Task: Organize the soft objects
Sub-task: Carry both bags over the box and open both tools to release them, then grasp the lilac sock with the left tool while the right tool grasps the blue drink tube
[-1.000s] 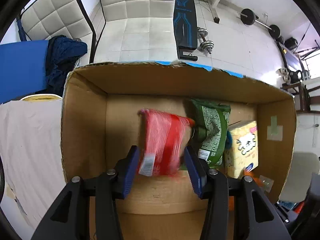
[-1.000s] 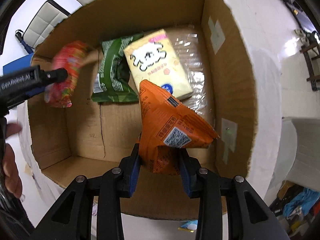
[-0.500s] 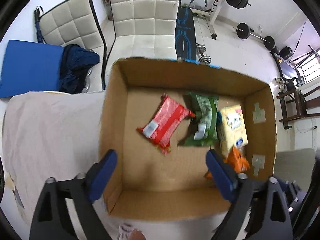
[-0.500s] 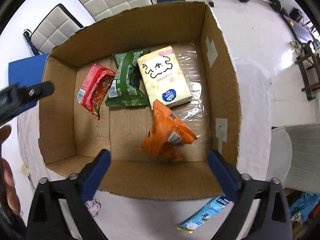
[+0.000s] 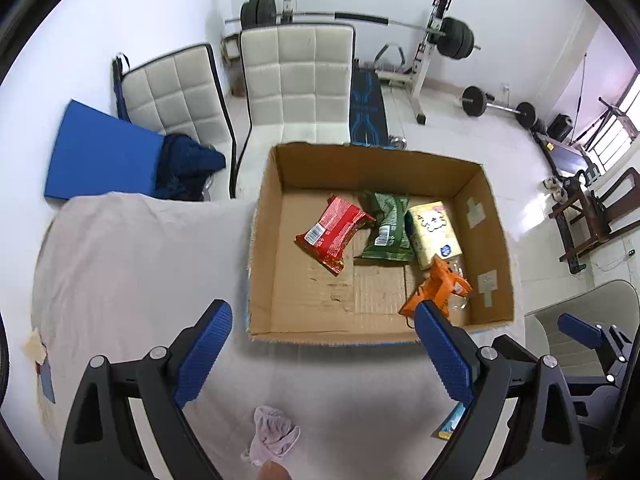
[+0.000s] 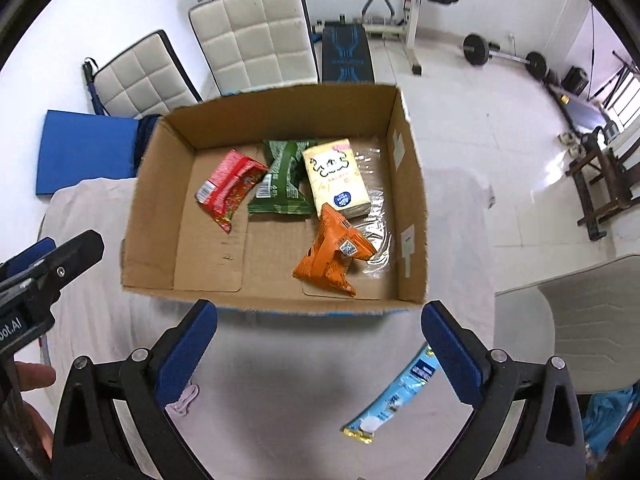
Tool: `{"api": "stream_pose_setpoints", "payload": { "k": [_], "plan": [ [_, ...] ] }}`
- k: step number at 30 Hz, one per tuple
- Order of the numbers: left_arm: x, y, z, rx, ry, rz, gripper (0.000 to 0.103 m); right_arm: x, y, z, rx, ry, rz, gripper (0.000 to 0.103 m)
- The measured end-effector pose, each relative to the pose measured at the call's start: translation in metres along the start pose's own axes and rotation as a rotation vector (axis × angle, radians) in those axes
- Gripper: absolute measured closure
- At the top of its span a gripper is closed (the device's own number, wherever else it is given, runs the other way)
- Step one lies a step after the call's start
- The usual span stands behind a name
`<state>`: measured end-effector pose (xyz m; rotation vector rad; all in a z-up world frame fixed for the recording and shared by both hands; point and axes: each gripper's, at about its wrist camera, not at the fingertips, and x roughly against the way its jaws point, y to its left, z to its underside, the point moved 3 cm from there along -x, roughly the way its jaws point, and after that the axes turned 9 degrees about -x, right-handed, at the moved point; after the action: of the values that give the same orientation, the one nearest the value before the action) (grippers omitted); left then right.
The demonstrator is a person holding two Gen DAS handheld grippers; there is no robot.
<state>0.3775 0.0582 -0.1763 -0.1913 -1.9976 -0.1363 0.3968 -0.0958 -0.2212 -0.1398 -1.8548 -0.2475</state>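
Note:
An open cardboard box (image 5: 262,240) (image 6: 412,200) stands on a table with a pale cloth. Inside lie a red packet (image 5: 330,234) (image 6: 228,188), a green packet (image 5: 386,228) (image 6: 282,188), a yellow tissue pack (image 5: 434,230) (image 6: 336,178) and an orange packet (image 5: 440,290) (image 6: 334,254). My left gripper (image 5: 322,354) is open and empty, above the cloth in front of the box. My right gripper (image 6: 320,354) is open and empty, also in front of the box. A light blue packet (image 6: 394,400) and a small pink cloth (image 5: 272,436) (image 6: 182,398) lie on the table near me.
Two white padded chairs (image 5: 296,80) and a blue mat (image 5: 100,156) stand behind the table. A weight bench and barbells (image 6: 500,54) are on the floor beyond. A grey chair (image 6: 580,328) is at the right. The left gripper shows at the left edge of the right wrist view (image 6: 44,264).
Both grippers opened, dropped the red and orange packets into the box, and pulled back and up. Both now hang empty in front of the box.

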Motion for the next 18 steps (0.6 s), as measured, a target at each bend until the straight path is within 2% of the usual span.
{"api": "stream_pose_setpoints", "payload": {
  "k": [11,15,18],
  "plan": [
    [0.066,-0.008,0.025,-0.018,-0.113,-0.022,0.010,0.075,0.000,0.033,-0.008,-0.104,-0.018,0.000],
    [0.066,-0.004,0.038,0.014,-0.104,-0.013,0.010,0.084,-0.007,0.043,-0.042,-0.100,-0.047,0.000],
    [0.047,0.005,0.065,0.054,-0.049,-0.028,0.010,0.071,-0.035,0.056,-0.143,-0.068,-0.055,0.000]
  ]
}}
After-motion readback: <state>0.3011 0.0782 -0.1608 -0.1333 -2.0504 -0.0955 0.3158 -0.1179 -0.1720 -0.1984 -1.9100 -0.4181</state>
